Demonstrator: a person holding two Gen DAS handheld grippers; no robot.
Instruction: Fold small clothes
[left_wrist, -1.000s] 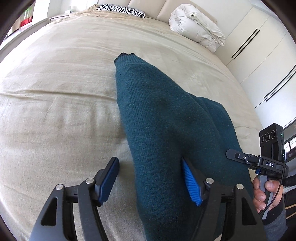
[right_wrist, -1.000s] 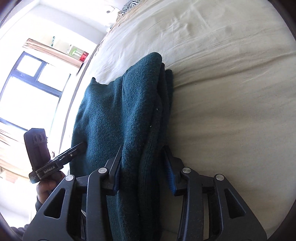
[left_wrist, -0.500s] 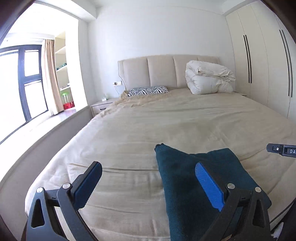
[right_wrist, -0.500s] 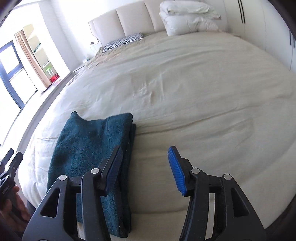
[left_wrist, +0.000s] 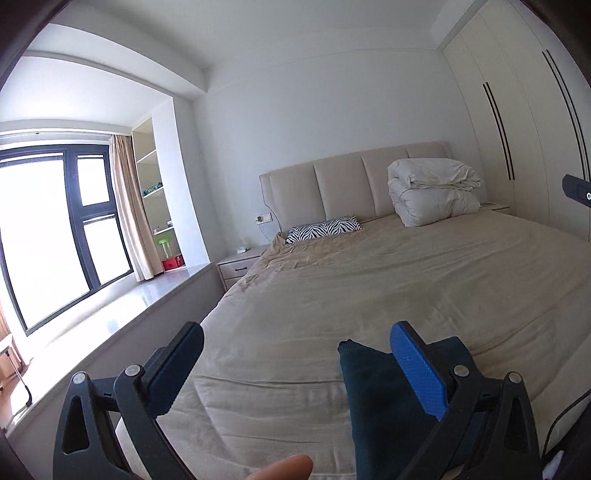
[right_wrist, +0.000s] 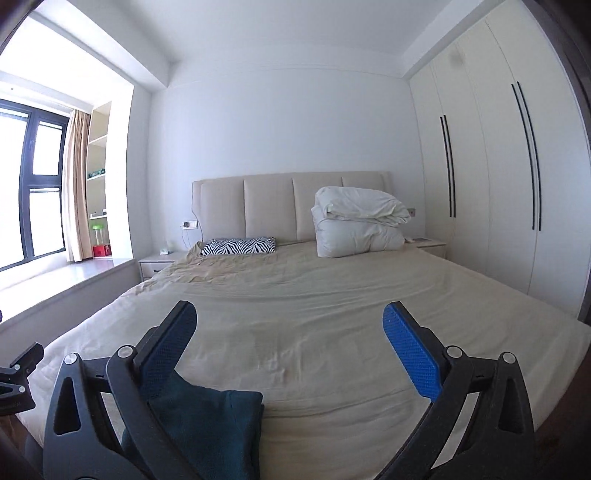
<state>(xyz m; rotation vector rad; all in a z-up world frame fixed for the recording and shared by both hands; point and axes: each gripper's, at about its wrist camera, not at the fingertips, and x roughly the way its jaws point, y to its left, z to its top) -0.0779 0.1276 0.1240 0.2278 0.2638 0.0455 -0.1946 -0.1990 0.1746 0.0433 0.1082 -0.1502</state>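
A folded dark teal sweater (left_wrist: 384, 406) lies on the beige bed (left_wrist: 369, 295) near its foot edge. It also shows in the right wrist view (right_wrist: 207, 424), low and left. My left gripper (left_wrist: 295, 369) is open and empty, raised back from the bed, with the sweater behind its right finger. My right gripper (right_wrist: 288, 354) is open and empty, held above the foot of the bed, with the sweater behind its left finger. Neither gripper touches the sweater.
A zebra pillow (left_wrist: 325, 229) and a folded white duvet (left_wrist: 432, 192) lie by the headboard. A nightstand (left_wrist: 240, 262) and window ledge (left_wrist: 110, 314) are to the left, white wardrobes (right_wrist: 498, 184) to the right. A fingertip (left_wrist: 284, 469) shows at the bottom edge.
The right gripper let go of the sweater and opened wide. Both grippers pulled up and back from the bed, and the views now face the headboard. The sweater stays folded on the bed.
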